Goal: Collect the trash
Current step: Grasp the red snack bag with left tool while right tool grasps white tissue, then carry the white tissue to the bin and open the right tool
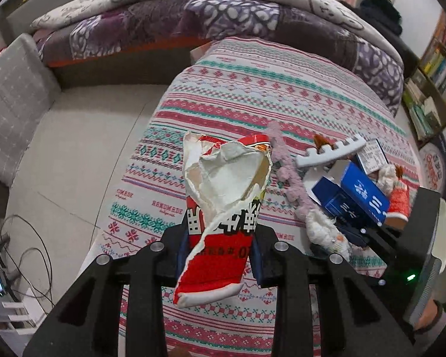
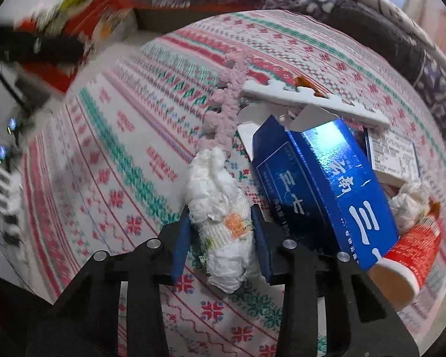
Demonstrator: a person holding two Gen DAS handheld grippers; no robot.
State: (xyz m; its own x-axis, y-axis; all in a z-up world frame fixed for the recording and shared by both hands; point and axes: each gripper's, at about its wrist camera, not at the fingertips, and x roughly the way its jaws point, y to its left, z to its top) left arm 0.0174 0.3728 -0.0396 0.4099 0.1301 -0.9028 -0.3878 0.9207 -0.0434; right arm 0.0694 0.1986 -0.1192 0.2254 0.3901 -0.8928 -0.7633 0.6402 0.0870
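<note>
My left gripper [image 1: 220, 232] is shut on a torn red and white paper cup [image 1: 223, 202] and holds it above the patterned cloth; it shows blurred in the right wrist view [image 2: 83, 20]. My right gripper [image 2: 220, 232] is shut on a crumpled white tissue wad [image 2: 220, 208], which also shows in the left wrist view [image 1: 327, 232]. Beside it lie a blue carton [image 2: 327, 190], a white foam strip [image 2: 312, 104], a pink foam strip [image 2: 229, 98], a red tube [image 2: 407, 255] and another tissue wad [image 2: 410, 202].
The patterned tablecloth [image 1: 252, 95] covers a low table. Behind it is a bed with purple and white blankets [image 1: 193, 20]. A grey cushion [image 1: 12, 104] and cables [image 1: 23, 238] are on the floor at left. A bookshelf [image 1: 431, 83] stands at right.
</note>
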